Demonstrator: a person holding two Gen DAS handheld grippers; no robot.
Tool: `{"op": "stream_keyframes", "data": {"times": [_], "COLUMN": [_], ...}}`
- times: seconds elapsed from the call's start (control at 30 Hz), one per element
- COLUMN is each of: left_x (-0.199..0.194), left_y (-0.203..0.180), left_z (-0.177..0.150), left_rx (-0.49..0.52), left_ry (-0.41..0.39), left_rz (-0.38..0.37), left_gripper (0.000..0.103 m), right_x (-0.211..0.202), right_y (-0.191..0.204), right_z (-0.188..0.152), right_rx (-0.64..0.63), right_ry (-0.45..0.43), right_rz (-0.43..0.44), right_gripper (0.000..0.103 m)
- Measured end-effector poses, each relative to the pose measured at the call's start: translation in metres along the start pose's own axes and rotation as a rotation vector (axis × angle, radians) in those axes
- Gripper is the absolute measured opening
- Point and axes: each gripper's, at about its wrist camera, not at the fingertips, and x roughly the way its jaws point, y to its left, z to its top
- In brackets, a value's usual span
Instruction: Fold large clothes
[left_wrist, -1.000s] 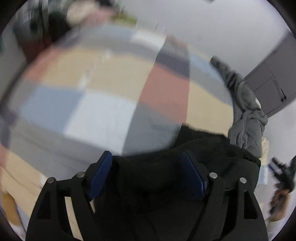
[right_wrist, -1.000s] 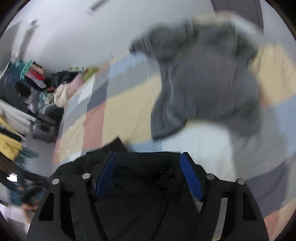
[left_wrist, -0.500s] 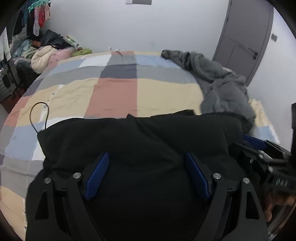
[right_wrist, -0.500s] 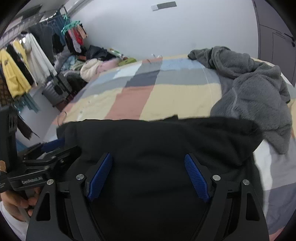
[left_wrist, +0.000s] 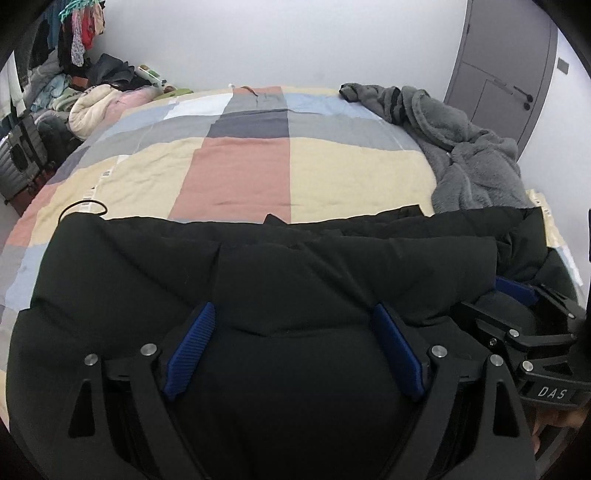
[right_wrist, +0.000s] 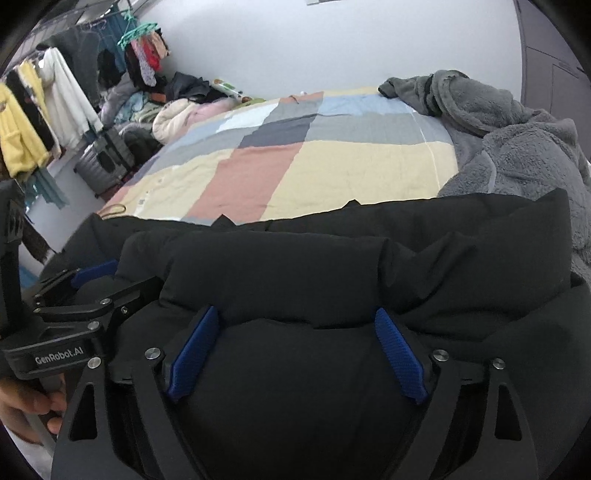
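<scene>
1. The black padded coat now lies folded across the bed's near edge, on the patchwork cover; a second ago it hung bunched.
2. We have just been widening the left gripper and right gripper; coat sits between the pads, seemingly released.
3. The grey fleece waits at the right edge.

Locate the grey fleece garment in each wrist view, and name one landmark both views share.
Left wrist view: the grey fleece garment lies heaped along the bed's right edge, upper right of the picture, beyond the black jacket.
Right wrist view: the same garment fills the upper right, larger and closer to the frame edge.
Shared landmark: the salmon-pink patch of the patchwork bedcover, left of the garment in both.
</scene>
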Motion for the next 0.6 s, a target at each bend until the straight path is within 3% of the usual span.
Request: {"op": "stream_keyframes", "data": {"times": [0.13, 0.3, 0.4, 0.47, 0.53, 0.6], "left_x": [-0.010, -0.047, -0.071, -0.081, -0.079, -0.070], "left_y": [0.006, 0.031, 0.058, 0.085, 0.118, 0.143], "left_z": [-0.001, -0.005, -0.008, -0.010, -0.015, -0.021], "left_rx": [-0.018, -0.044, -0.065, -0.108, -0.172, -0.240], "left_ry": [0.007, -0.011, -0.048, -0.062, -0.040, 0.002], "left_rz": [-0.027, -0.037, 0.008, 0.037, 0.053, 0.055], "left_gripper": [0.088, 0.088, 0.088, 0.095, 0.098, 0.098], "right_x": [-0.014, -0.066, -0.097, -0.113, -0.123, -0.119], "right_y": [-0.006, -0.037, -0.067, -0.092, -0.127, -0.158], "right_z": [0.002, -0.001, 0.001, 0.002, -0.001, -0.007], "right_rx": [0.009, 0.037, 0.063, 0.097, 0.173, 0.264], "right_ry": [0.022, -0.036, -0.071, -0.094, -0.111, -0.088], "right_rz": [0.049, 0.095, 0.052, 0.000, -0.065, -0.033], "right_gripper": [0.086, 0.086, 0.086, 0.089, 0.103, 0.103]}}
